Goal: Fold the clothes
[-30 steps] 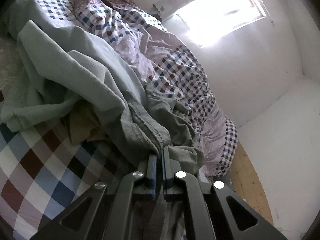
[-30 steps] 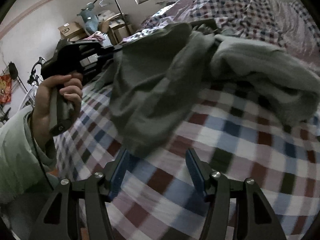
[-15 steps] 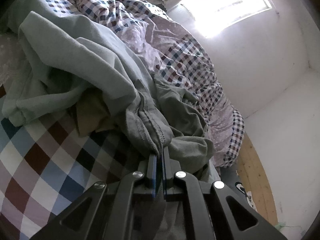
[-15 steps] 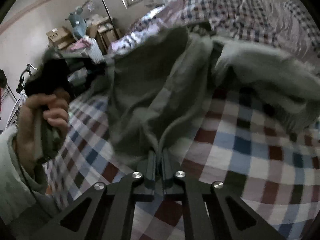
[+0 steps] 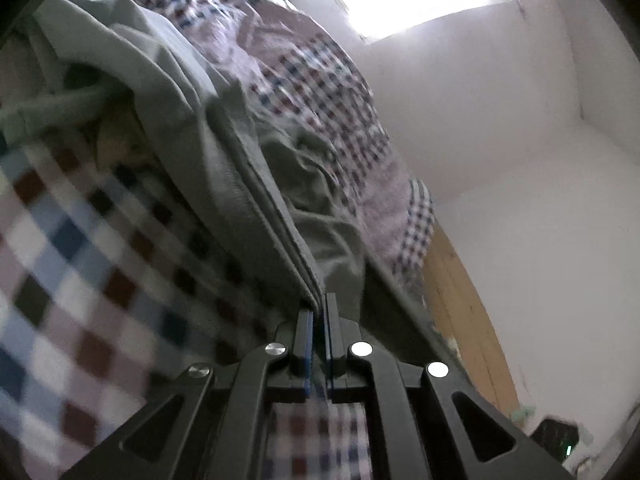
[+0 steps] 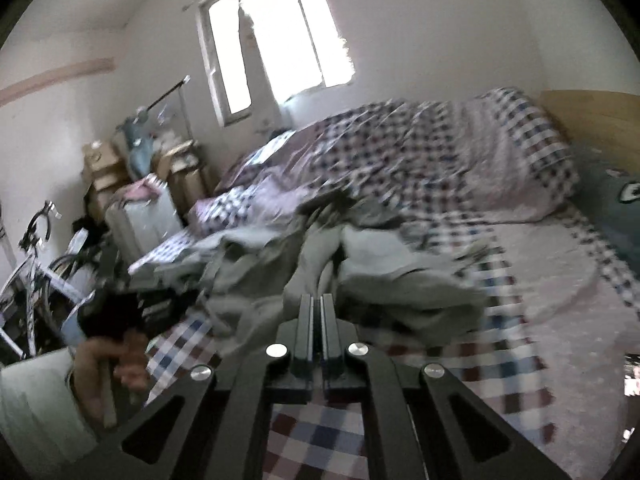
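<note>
Left hand-held gripper [image 5: 319, 312]: jaws pressed together w/ only a sliver of gap, clenched on the stitched hem of the grey-green garment [image 5: 256, 184]. Cloth runs taut from the fingertips up and away to the upper left, seam edge straight, then spreads into loose folds over the bed [image 5: 60, 264]. Blue pad strips show on the inner faces of both fingers [image 5: 306, 344].

Right hand-held gripper [image 6: 317, 312]: also closed tight, jaws nearly touching, pinching a fold of the same grey-green garment [image 6: 312, 260] where it rises off the bedding. Fabric bunches just ahead of the tips, sloping down on both sides.

Garment lies in a crumpled heap mid-bed on the checked sheet [image 6: 500, 356] (blue/brown/white squares), held at two spots by the two grippers. A paler grey cloth piece [image 6: 376, 252] sits in the same heap, right of the pinched fold. Behind it a bunched checked duvet [image 6: 440, 148] in purple/navy/white, against the wall side.

In the right wrist view, lower left: person's hand [image 6: 116, 364] wrapped round the other gripper's handle, pale sleeve [image 6: 32, 404] below it; blurred.

Room bits: bright window [image 6: 276, 40], bicycle [image 6: 32, 256] at far left, cardboard boxes [image 6: 104, 168] stacked by the wall, wooden headboard [image 6: 600, 120] at right. Dark green pillow [image 6: 616, 200] at far right carries a white mark, too blurred to read. No other writing legible; both views motion-blurred.
</note>
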### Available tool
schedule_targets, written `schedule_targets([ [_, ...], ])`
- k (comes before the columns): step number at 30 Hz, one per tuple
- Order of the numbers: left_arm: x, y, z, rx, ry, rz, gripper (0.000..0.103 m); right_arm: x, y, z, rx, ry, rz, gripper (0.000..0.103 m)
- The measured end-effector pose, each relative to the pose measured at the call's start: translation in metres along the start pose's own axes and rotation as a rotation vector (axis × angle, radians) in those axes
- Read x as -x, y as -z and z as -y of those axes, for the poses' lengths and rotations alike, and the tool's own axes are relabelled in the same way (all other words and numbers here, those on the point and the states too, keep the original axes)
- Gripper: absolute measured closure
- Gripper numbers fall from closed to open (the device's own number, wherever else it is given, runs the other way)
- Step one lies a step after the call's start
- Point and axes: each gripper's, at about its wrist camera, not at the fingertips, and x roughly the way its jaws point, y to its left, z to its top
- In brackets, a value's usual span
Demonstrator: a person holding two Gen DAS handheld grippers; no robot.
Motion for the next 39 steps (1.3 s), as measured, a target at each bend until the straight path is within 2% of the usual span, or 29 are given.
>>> schedule_targets([
  [2, -0.006, 0.018, 0.01, -0.048, -0.03, -0.067, 0.1, 0.014, -0.003, 0.028, -0.043, 0.05, 0.021, 0.103],
  [4, -0.01, 0.031, 0.015, -0.119, -0.105, -0.111, 0.099, 0.014, 0.0, 0.057, -0.102, 0.114, 0.024, 0.103],
  [6, -0.009, 0.037, 0.017, -0.176, -0.173, -0.135, 0.093, 0.008, 0.009, 0.088, -0.177, 0.154, 0.005, 0.103],
  [8, -0.003, 0.033, 0.014, -0.192, -0.21, -0.135, 0.073, 0.005, 0.017, 0.115, -0.244, 0.178, -0.027, 0.103],
  [9, 0.004, 0.028, 0.011, -0.184, -0.214, -0.119, 0.066, 0.001, 0.022, 0.121, -0.269, 0.177, -0.044, 0.103],
  [11, 0.022, 0.011, 0.0, -0.144, -0.208, -0.048, 0.042, -0.006, 0.024, 0.121, -0.274, 0.172, -0.061, 0.103],
  [13, 0.04, -0.005, -0.014, -0.087, -0.217, 0.019, 0.036, -0.015, 0.022, 0.106, -0.237, 0.153, -0.068, 0.1],
  [16, 0.062, -0.03, -0.041, 0.003, -0.252, 0.083, 0.034, -0.034, 0.021, 0.07, -0.139, 0.087, -0.081, 0.099],
  [19, 0.072, -0.044, -0.067, 0.085, -0.275, 0.103, 0.031, -0.06, 0.024, 0.023, -0.02, 0.023, -0.139, 0.095],
  [21, 0.072, -0.048, -0.083, 0.128, -0.276, 0.084, 0.031, -0.079, 0.029, -0.01, 0.074, -0.023, -0.186, 0.082],
  [22, 0.071, -0.049, -0.09, 0.145, -0.276, 0.069, 0.031, -0.09, 0.037, -0.022, 0.115, -0.045, -0.204, 0.068],
  [23, 0.07, -0.051, -0.096, 0.161, -0.275, 0.053, 0.031, -0.104, 0.047, -0.045, 0.186, -0.071, -0.225, 0.06],
  [24, 0.069, -0.052, -0.101, 0.17, -0.274, 0.04, 0.031, -0.113, 0.054, -0.062, 0.244, -0.088, -0.239, 0.06],
  [26, 0.065, -0.056, -0.104, 0.157, -0.275, 0.033, 0.031, -0.126, 0.063, -0.09, 0.333, -0.104, -0.26, 0.06],
  [33, 0.047, -0.08, -0.099, 0.03, -0.313, 0.0, 0.031, -0.156, 0.095, -0.134, 0.496, -0.099, -0.315, 0.055],
  [39, 0.037, -0.097, -0.106, 0.055, -0.258, -0.027, 0.031, -0.166, 0.115, -0.142, 0.574, -0.056, -0.326, 0.054],
])
